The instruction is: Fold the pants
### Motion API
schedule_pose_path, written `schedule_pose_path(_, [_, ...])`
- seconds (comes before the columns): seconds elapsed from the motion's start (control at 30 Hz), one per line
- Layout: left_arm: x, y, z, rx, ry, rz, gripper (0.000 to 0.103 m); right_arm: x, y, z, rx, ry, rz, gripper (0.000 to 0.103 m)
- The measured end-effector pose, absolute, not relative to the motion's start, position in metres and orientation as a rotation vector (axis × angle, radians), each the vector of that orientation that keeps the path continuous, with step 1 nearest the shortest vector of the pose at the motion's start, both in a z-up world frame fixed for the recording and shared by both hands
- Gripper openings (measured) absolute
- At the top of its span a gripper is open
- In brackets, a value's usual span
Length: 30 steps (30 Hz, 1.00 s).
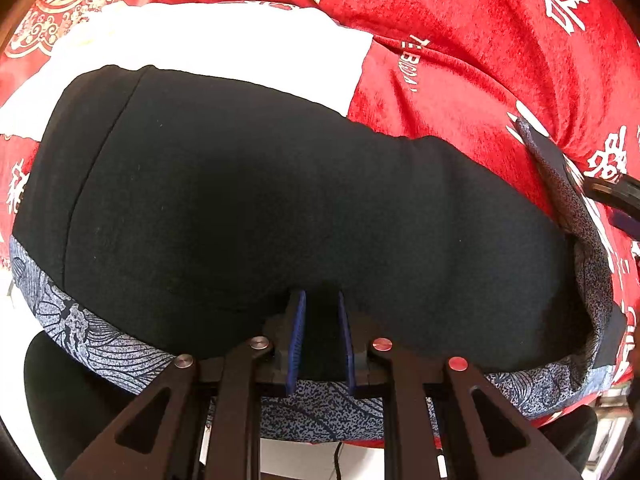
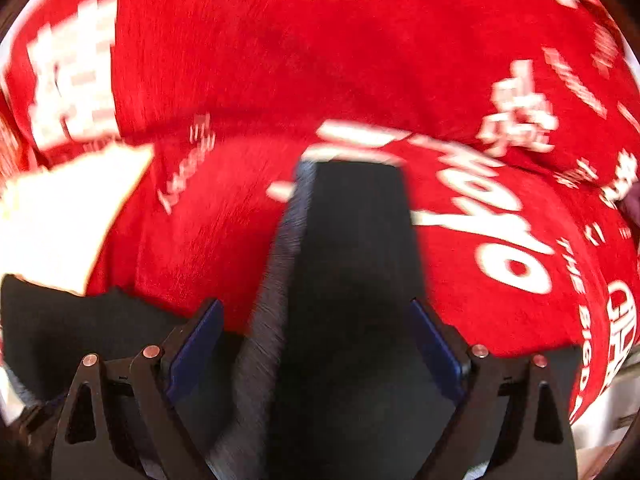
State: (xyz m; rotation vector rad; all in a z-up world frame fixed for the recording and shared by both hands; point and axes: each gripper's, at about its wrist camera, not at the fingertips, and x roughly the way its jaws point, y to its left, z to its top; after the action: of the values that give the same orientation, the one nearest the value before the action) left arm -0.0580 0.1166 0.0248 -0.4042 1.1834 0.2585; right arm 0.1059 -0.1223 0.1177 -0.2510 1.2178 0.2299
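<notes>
The black pants (image 1: 240, 200) lie bunched across a red cover, with a blue-grey patterned band (image 1: 100, 340) along their near edge. My left gripper (image 1: 321, 296) points down at that near edge and is shut, pinching a fold of the black cloth between its blue pads. In the blurred right wrist view, a narrow strip of the pants (image 2: 356, 240) with the same patterned edge runs away from the camera. My right gripper (image 2: 316, 304) stands wide open over this strip. Its blue pads (image 2: 196, 344) sit well apart on either side and do not press the cloth.
A red plush cover (image 1: 480, 60) printed with white characters spreads under everything, and fills the right wrist view (image 2: 280, 80) too. A white cloth (image 1: 220, 48) lies just beyond the pants. A dark object (image 1: 616, 196) pokes in at the right edge.
</notes>
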Motion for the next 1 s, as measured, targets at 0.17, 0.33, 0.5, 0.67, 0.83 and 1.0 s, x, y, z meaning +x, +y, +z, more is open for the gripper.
schedule_pose_path(0.17, [-0.055, 0.110, 0.025, -0.371, 1.192, 0.266, 0.018, 0.135, -0.098, 0.047, -0.433, 1.380, 0.094, 0.077])
schedule_pose_path(0.33, [-0.049, 0.094, 0.025, -0.382, 1.197, 0.156, 0.085, 0.131, -0.152, 0.073, -0.191, 1.358, 0.165, 0.008])
schedule_pose_path(0.5, [-0.045, 0.069, 0.021, -0.230, 1.219, 0.256, 0.088, 0.091, -0.236, 0.117, 0.026, 1.246, 0.118, 0.008])
schedule_pose_path(0.67, [-0.042, 0.071, 0.021, -0.248, 1.223, 0.258, 0.088, 0.033, -0.307, 0.132, 0.274, 1.166, 0.078, 0.008])
schedule_pose_path(0.83, [-0.045, 0.061, 0.020, -0.202, 1.240, 0.277, 0.088, -0.028, -0.364, 0.097, 0.524, 1.221, 0.009, 0.008])
schedule_pose_path(1.0, [-0.039, 0.017, 0.042, -0.169, 1.203, 0.107, 0.088, -0.047, -0.383, 0.078, 0.513, 1.218, 0.025, 0.008])
